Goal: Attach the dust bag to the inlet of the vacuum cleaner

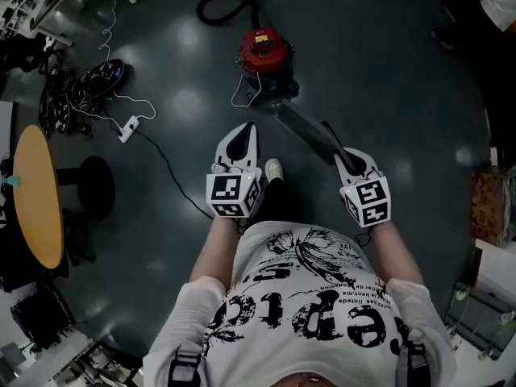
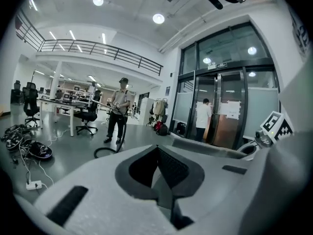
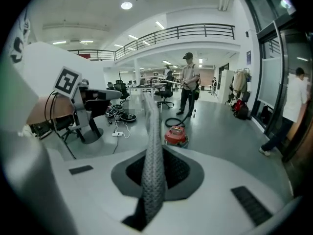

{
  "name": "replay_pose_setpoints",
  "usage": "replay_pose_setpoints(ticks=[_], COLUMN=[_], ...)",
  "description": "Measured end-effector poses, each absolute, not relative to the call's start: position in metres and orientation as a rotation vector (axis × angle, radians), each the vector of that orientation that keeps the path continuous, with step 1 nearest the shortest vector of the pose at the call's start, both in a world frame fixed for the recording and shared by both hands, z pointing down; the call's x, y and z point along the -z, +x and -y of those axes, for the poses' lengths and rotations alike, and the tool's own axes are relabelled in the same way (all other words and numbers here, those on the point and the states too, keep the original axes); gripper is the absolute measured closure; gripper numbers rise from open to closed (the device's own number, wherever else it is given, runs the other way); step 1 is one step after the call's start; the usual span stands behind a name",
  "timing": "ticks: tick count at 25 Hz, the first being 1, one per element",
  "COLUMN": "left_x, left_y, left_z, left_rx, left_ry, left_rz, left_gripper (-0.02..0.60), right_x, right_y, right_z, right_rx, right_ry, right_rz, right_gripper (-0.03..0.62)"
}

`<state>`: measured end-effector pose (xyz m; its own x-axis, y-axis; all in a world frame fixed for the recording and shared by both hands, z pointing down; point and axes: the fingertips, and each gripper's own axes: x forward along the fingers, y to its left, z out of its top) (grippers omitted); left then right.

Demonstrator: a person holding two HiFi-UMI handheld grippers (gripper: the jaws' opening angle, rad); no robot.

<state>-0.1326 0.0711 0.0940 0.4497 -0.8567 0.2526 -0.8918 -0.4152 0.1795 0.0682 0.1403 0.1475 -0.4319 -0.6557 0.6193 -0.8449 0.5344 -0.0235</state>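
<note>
The red vacuum cleaner [image 1: 263, 52] stands on the dark floor ahead of me, with its black hose [image 1: 226, 5] curling away behind it. My right gripper [image 1: 339, 153] is shut on the grey dust bag [image 1: 305, 127], a long flat piece that sticks out from the jaws toward the vacuum. In the right gripper view the dust bag [image 3: 153, 146] runs edge-on between the pads, with the vacuum cleaner [image 3: 176, 135] beyond it. My left gripper [image 1: 249, 131] hangs beside it at the same height, jaws together and holding nothing. The left gripper view shows the dust bag [image 2: 208, 147] off to its right.
A round wooden table [image 1: 36, 196] stands at the left, with a power strip [image 1: 127, 127] and tangled cables [image 1: 97, 83] near it. A cardboard box [image 1: 490, 208] sits at the right edge. A person [image 3: 188, 89] holds the hose behind the vacuum. My shoe [image 1: 274, 168] shows between the grippers.
</note>
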Motion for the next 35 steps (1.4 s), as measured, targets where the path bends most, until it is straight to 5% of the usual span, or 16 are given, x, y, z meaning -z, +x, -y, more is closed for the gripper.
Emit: replay_pose_setpoints(ticks=[17,35], left_x=[-0.156,-0.48], left_y=[-0.136,-0.149], left_z=[0.153,0.233], left_rx=[-0.207,0.098], left_ry=[2.283,2.419], left_rz=[1.592,1.708], left_gripper=[0.578,0.577], right_x=[-0.202,-0.566], right_y=[0.06,0.031], right_z=[0.063,0.136], right_rx=[-0.487,-0.178], right_ry=[0.955,0.682], right_rz=[2.273,2.445], right_gripper=[0.574,0.572])
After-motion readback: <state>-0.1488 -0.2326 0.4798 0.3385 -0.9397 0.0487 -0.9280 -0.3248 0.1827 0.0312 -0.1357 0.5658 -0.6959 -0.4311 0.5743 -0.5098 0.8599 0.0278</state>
